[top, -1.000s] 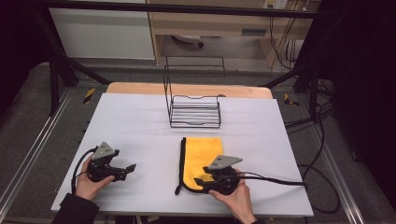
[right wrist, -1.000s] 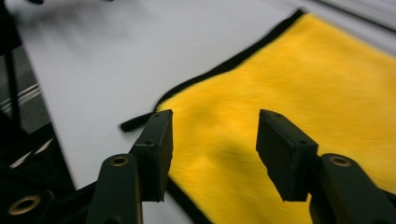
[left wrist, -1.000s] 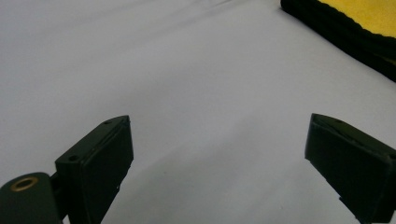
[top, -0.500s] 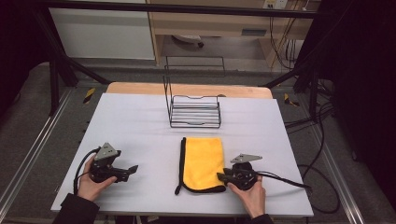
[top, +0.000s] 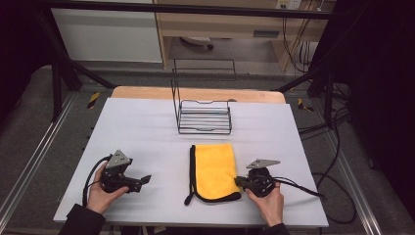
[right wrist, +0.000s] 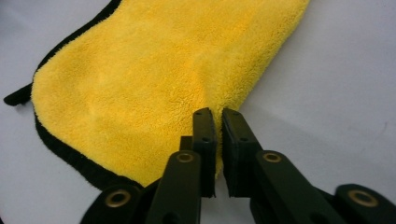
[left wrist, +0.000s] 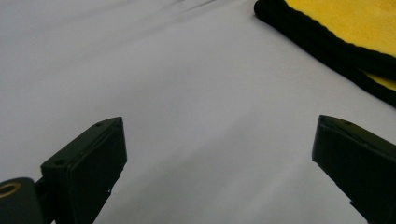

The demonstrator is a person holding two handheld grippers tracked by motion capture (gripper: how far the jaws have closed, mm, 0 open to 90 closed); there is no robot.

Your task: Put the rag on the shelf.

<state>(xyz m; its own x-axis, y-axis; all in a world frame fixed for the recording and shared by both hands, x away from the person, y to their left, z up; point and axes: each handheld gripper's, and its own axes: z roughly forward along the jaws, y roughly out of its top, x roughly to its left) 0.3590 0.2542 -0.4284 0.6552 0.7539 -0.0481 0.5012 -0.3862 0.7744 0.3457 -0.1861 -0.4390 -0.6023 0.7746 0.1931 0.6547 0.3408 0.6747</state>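
A yellow cloth [top: 214, 169] with a black hem lies folded flat on the white table [top: 142, 127], near the front middle. My right gripper [top: 238, 182] sits at the cloth's right edge, low on the table. In the right gripper view its jaws [right wrist: 218, 114] have just been closing and now pinch that edge of the yellow cloth [right wrist: 154, 79] between the pads. My left gripper [top: 146, 179] rests to the left of the cloth, apart from it. Its jaws [left wrist: 219, 135] stand wide open over bare table, with the cloth's black hem [left wrist: 322, 42] farther off.
A black wire rack [top: 204, 117] stands behind the cloth at the table's middle back. Cables trail from both grippers toward the table's front and right edge. A wooden board borders the table's far side.
The right gripper has slid rightward off the top of the cloth to its right edge and lowered. Its jaws have come together on that edge. The left gripper has stayed put.
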